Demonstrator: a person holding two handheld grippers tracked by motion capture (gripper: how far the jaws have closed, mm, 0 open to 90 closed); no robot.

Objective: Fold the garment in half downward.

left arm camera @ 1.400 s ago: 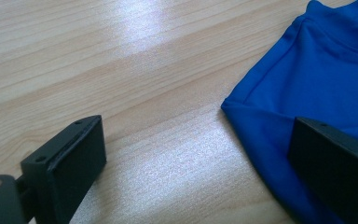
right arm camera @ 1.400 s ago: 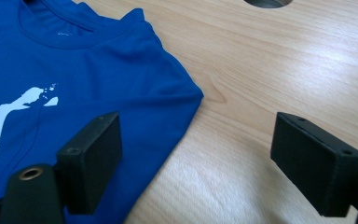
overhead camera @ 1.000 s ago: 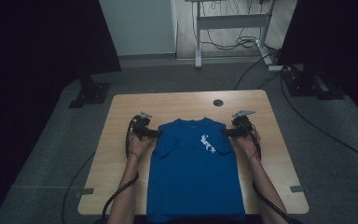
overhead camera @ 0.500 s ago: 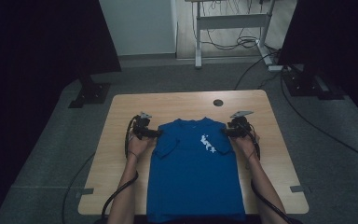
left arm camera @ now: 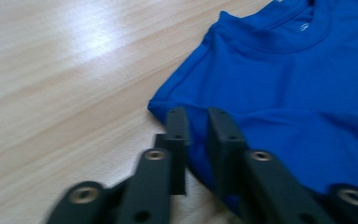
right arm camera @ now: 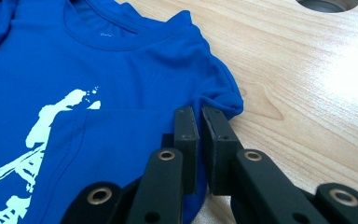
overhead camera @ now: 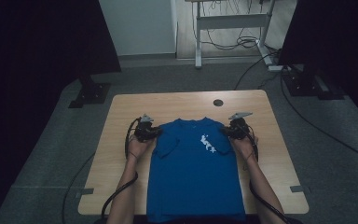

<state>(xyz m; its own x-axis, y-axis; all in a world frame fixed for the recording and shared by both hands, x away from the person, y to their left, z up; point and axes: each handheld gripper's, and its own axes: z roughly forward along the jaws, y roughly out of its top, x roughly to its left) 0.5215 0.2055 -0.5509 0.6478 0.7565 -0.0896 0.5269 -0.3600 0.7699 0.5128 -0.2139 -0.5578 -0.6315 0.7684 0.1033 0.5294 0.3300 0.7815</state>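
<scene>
While the blue T-shirt (overhead camera: 193,172) lies flat on the counter (overhead camera: 121,116), collar away from the person and length running toward them, the left tool (left arm camera: 196,122) and right tool (right arm camera: 200,120), jaws just closing, apparently pinch its shoulder edges.

T-shirt (overhead camera: 193,175): solid royal blue, with a white splash-like print (overhead camera: 208,143) on the chest. Tabletop (overhead camera: 177,106): pale wood grain, with a dark round hole (overhead camera: 218,102). Both tongs: black. Floor (overhead camera: 51,154): grey carpet.
</scene>
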